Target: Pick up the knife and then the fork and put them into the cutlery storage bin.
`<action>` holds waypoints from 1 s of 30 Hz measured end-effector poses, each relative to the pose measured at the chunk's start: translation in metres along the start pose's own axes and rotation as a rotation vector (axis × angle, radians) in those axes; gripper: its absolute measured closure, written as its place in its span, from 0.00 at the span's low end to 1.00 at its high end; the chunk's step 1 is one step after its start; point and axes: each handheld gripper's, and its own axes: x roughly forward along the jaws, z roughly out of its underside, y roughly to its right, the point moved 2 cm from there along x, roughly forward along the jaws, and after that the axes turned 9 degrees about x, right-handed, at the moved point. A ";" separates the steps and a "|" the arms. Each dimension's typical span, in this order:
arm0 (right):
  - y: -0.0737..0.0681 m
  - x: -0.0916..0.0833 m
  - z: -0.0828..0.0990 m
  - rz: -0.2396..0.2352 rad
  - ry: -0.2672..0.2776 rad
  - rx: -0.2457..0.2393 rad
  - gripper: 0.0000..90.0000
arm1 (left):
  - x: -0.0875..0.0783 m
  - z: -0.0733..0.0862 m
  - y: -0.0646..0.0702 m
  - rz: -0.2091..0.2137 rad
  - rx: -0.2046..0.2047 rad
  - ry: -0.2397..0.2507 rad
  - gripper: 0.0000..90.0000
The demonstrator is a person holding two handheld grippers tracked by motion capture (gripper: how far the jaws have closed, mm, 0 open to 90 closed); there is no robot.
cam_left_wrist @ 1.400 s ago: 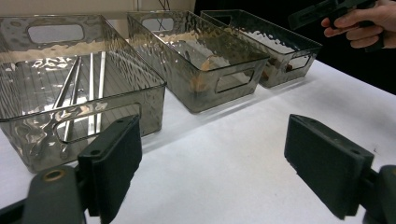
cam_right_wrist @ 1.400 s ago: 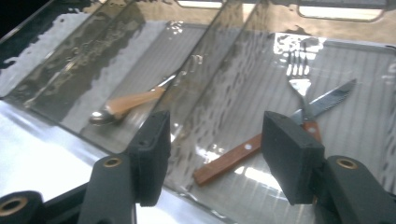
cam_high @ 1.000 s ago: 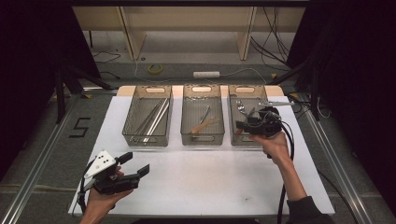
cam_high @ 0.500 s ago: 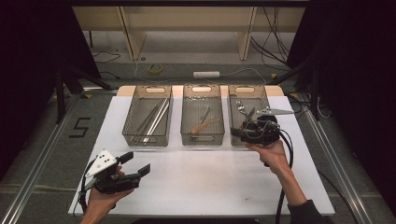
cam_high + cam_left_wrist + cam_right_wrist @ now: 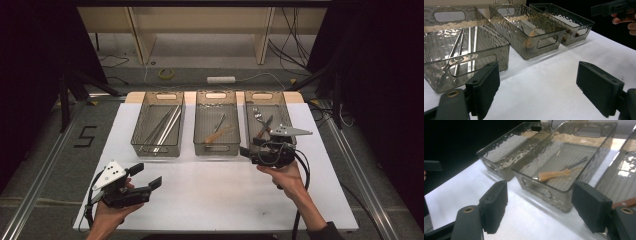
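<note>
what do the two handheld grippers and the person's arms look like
Both are black handheld tools. The left gripper and the right gripper each carry a grey three-cornered plate on top and trail a black cable. Their jaws end in flat, rectangular black pads. A dark sleeve cuff shows on the right arm; the left forearm is bare.

Far left on the white table cover (image 5: 210, 200) sits a smoky clear plastic bin (image 5: 156, 150), long silver metal rods (image 5: 165, 127) lying lengthwise inside. On the grey floor beyond: a yellow tape roll (image 5: 166, 73), a white power strip (image 5: 221, 79). At left, a black numeral 5 (image 5: 86, 136).
</note>
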 end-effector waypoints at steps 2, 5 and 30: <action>-0.003 -0.001 0.003 -0.008 0.007 -0.010 0.33 | 0.000 0.000 0.000 0.001 0.000 0.001 0.21; -0.008 -0.002 0.009 -0.015 0.014 -0.022 0.31 | -0.001 0.000 0.000 0.003 0.000 -0.001 0.20; -0.026 -0.018 0.056 -0.042 0.042 -0.105 0.30 | 0.000 0.001 0.001 0.015 0.004 -0.007 0.20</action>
